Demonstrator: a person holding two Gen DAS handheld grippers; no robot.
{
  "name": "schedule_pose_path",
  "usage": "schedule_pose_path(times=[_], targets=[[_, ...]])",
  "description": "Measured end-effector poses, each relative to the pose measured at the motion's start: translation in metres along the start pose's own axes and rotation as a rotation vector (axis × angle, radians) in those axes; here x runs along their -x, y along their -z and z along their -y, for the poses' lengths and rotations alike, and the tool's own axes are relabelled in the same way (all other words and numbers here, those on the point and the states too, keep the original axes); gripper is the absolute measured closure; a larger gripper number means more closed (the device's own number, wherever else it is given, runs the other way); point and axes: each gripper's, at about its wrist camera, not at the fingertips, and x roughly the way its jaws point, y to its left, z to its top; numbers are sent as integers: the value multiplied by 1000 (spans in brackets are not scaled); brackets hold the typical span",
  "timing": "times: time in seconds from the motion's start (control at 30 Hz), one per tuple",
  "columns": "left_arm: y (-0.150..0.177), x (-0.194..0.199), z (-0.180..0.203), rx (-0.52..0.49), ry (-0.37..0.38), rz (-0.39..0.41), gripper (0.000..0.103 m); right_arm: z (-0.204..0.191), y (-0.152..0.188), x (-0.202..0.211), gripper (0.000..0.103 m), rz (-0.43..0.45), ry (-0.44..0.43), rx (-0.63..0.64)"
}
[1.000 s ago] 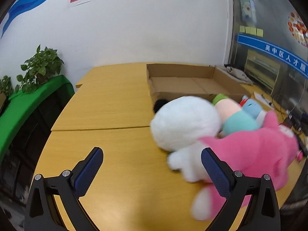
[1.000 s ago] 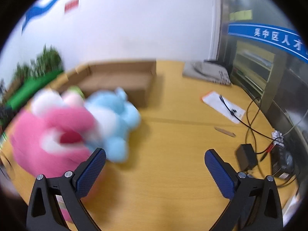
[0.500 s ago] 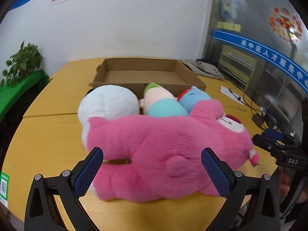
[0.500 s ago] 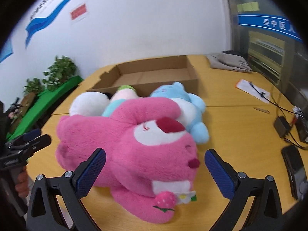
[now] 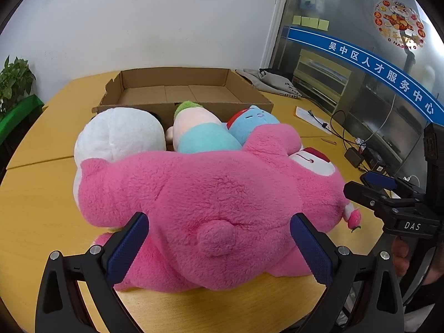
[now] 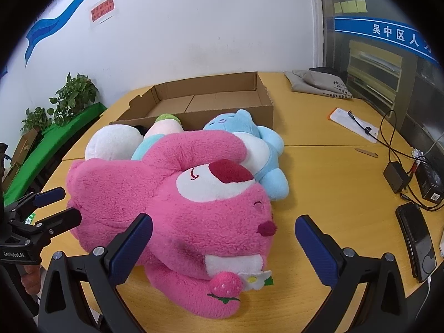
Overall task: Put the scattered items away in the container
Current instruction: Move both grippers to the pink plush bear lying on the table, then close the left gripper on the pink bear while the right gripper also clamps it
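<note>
Left wrist view has the pink bear (image 5: 211,194) filling the middle of the frame, lying on its side on the table (image 5: 36,194) with its round tail toward the camera. The left gripper (image 5: 219,247) sits at the bottom with its fingers wide apart on either side of the bear's rump, nothing clamped. Behind the bear, toward the upper middle, lie a white plush (image 5: 119,136), a teal doll (image 5: 199,136) with a green cap, and a blue plush (image 5: 252,122), all bunched against the near wall of the box (image 5: 172,88), whose inside looks bare. At the right edge the right gripper (image 5: 380,186) shows from the side, held by a hand (image 5: 401,252).

From the right wrist view, the right gripper (image 6: 224,247) also stands open, its fingers straddling the bear's face (image 6: 216,183) without touching. A strawberry (image 6: 226,283) hangs on the bear's chest at lower centre. A phone (image 6: 416,238), charger (image 6: 395,172) and cables lie along the right side.
</note>
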Motion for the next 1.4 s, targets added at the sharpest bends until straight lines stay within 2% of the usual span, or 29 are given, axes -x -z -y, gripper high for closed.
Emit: schedule_pose_path(times=[0.13, 0.43, 0.63, 0.83, 1.03, 1.27, 1.4], targets=[[-1, -4, -5, 12, 17, -6, 0, -4, -4, -9, 1, -20, -11, 8], [-3, -5, -8, 22, 2, 29, 0, -8, -10, -21, 1, -35, -39, 11], [1, -2, -6, 18, 28, 46, 0, -6, -11, -17, 1, -17, -92, 2], [-1, -8, -5, 4, 38, 26, 0, -4, -9, -23, 1, -36, -113, -17], [0, -22, -16, 42, 62, -23, 0, 0, -11, -32, 1, -53, -108, -26], [8, -35, -23, 70, 116, -56, 0, 4, -8, -50, 1, -95, -102, -33], [10, -41, -33, 133, 167, -71, 0, 5, -7, -57, 1, -99, -107, -25]])
